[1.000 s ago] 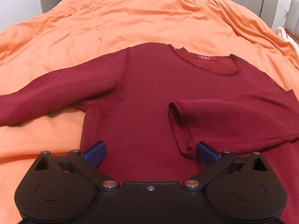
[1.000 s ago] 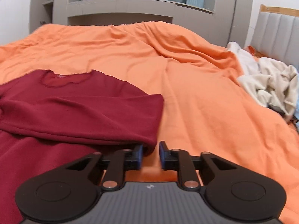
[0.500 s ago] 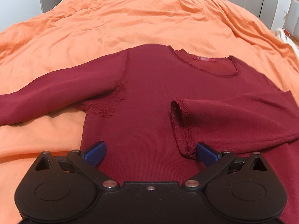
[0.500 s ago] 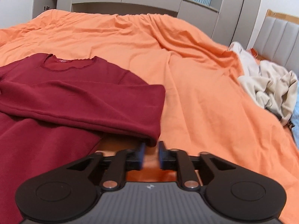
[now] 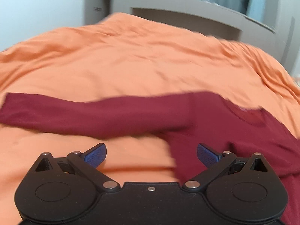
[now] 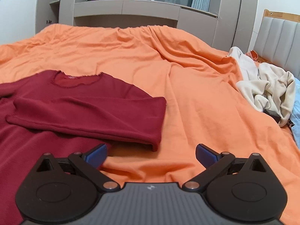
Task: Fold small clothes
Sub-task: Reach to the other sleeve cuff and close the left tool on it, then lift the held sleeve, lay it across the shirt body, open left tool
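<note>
A dark red long-sleeved top lies flat on the orange bedcover. Its right sleeve is folded across the chest, the fold end near the right gripper. In the blurred left wrist view the other sleeve stretches out to the left over the cover. My left gripper is open, above the top's left side edge, nothing between its fingers. My right gripper has its jaws opening wide, just short of the sleeve fold, with only bedcover between them.
A heap of cream and white clothes lies at the right side of the bed by a padded headboard. Grey cabinets and shelves stand behind the bed. Wrinkled orange cover stretches beyond the top.
The right gripper was shut on the sleeve fold; it has let go and opened wide, backing off slightly. The left gripper swung left and up, now facing the outstretched sleeve.
</note>
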Demonstrator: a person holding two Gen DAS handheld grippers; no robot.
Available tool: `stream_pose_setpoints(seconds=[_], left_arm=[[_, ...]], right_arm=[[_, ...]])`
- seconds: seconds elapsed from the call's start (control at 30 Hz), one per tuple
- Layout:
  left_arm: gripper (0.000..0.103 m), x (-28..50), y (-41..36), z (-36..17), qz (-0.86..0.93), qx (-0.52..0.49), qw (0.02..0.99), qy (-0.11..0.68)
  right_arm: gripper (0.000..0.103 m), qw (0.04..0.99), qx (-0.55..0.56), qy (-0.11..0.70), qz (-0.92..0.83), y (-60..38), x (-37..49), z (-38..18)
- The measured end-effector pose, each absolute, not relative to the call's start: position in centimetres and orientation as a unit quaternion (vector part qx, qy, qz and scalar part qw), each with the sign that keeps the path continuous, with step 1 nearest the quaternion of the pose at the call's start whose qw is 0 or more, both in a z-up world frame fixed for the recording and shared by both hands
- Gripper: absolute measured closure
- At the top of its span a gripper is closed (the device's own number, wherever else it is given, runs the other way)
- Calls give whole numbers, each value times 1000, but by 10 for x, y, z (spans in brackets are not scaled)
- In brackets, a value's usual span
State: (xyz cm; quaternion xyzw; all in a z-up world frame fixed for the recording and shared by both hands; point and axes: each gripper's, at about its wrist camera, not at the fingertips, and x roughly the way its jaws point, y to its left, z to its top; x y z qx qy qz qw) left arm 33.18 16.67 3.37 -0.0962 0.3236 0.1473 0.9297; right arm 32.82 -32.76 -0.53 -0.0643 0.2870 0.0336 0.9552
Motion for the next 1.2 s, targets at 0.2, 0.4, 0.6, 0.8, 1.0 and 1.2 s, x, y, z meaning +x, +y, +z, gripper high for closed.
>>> stream_pose_setpoints(seconds=[0.2,0.4,0.6,0.8,1.0,1.2], left_arm=[[1,301,252,47,241,-147,913,294],[1,273,337,39,323,-254,875,255],[1,258,386,12,332,-393,832,208],[2,253,394,6,336,-443,822,121],[61,255,389,8,340,-424,835,85],[99,254,392,6,352,-429,829,64]], right_arm=[[0,971,-37,229,62,-318,316,7],[0,974,-29,210,80,-310,314,9],[0,972,-41,218,78,-303,318,3],[0,970,-38,227,76,-302,321,-1],[0,970,-39,227,79,-302,320,-2],[0,971,-33,222,82,-303,317,0]])
